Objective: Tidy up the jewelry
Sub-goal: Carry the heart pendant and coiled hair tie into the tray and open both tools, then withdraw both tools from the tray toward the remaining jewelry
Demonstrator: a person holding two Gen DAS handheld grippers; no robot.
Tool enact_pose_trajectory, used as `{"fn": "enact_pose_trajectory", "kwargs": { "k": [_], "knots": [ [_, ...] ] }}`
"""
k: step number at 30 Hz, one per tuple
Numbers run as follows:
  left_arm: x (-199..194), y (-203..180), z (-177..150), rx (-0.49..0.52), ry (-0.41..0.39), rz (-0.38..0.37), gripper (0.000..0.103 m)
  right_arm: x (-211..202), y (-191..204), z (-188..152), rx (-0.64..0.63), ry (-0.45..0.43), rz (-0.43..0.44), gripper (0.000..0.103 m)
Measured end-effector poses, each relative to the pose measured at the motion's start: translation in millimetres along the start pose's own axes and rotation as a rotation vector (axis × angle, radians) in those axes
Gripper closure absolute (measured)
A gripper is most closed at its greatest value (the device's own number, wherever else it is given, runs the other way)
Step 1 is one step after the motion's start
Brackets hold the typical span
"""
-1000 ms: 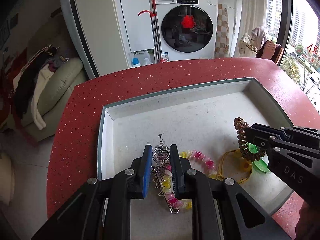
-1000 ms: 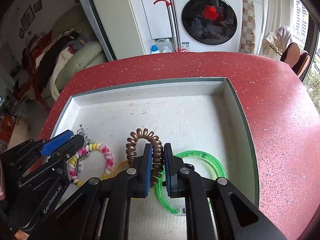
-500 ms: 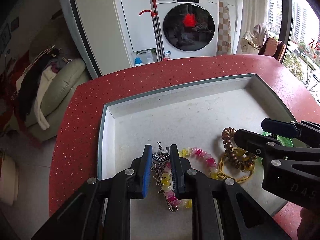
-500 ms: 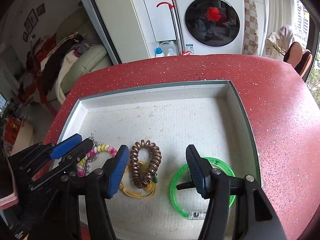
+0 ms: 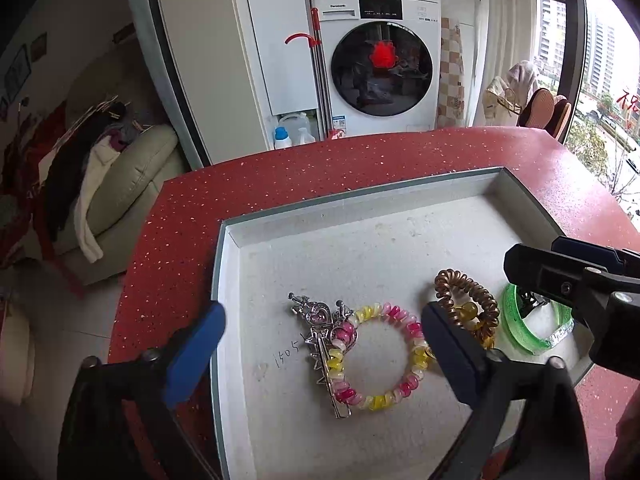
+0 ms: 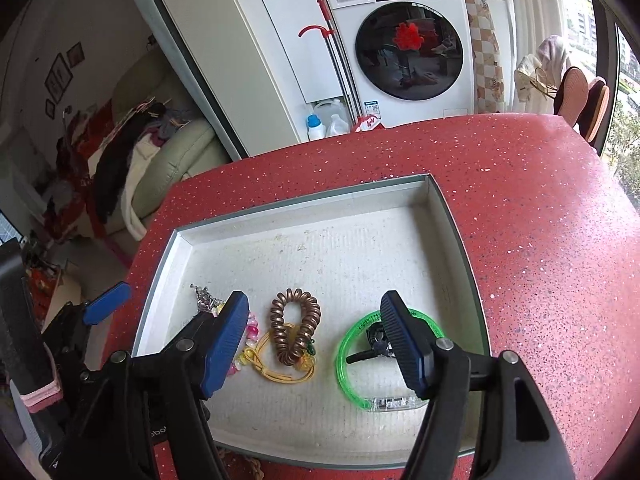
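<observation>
A white tray (image 5: 360, 196) on the red counter holds the jewelry. A silver heart hair clip (image 5: 318, 316) lies across a pink-and-yellow coil bracelet (image 5: 374, 402). My left gripper (image 5: 322, 320) hangs over both, its jaws opening, the pads clear of the clip. A brown coil hair tie (image 6: 308, 320) rests on a yellow cord (image 6: 280, 376). My right gripper (image 6: 314, 302) is just above them, jaws opening, and nothing is pressed between its pads. A green bangle (image 6: 344, 360) lies to the right, partly behind the right finger.
The tray's walls (image 6: 304, 200) ring the jewelry, and its far half is bare. The red counter (image 6: 540, 240) stretches to the right. A washing machine (image 6: 408, 48) and a sofa with clothes (image 6: 160, 152) stand beyond the counter edge.
The left gripper opened wide and let go of the silver clip, which now lies on the tray. The right gripper released the brown hair tie onto the yellow cord and rose slightly.
</observation>
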State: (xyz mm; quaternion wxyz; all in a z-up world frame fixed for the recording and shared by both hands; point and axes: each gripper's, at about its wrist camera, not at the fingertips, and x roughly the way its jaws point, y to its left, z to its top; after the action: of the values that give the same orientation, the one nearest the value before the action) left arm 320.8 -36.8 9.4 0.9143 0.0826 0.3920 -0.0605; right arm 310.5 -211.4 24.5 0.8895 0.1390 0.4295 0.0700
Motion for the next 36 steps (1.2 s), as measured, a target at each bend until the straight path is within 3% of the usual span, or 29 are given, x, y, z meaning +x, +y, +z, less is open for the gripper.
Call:
{"fn": "enact_pose_trajectory", "kwargs": {
  "k": [4,10,15,17,31,36],
  "knots": [
    [-10.0,-1.6,3.3,0.020,-0.007,-0.008,0.000,-8.1,-1.3,-5.6,0.009,0.002,0.003,0.031],
    [-28.4,3.5,0.4,-0.003,-0.018,-0.028,0.000,-32.6,-0.6,-18.2,0.022,-0.039,0.036,0.014],
    [-43.9,7.8,-9.5,-0.012,-0.010,-0.067,0.000,-56.9,1.6,-31.6,0.023,-0.082,0.061,0.012],
    [-51.0,8.4,-13.5,-0.011,-0.010,-0.078,0.000,-66.1,4.8,-36.5,0.008,-0.101,0.061,0.000],
    [-95.6,19.7,-51.6,-0.009,-0.014,-0.095,0.000,-108.9,23.7,-74.5,-0.044,-0.070,0.086,0.000],
    [-100.9,21.8,-70.8,-0.007,0.026,-0.152,0.000,-110.0,25.4,-101.9,-0.077,-0.017,0.093,0.000]
  ]
}}
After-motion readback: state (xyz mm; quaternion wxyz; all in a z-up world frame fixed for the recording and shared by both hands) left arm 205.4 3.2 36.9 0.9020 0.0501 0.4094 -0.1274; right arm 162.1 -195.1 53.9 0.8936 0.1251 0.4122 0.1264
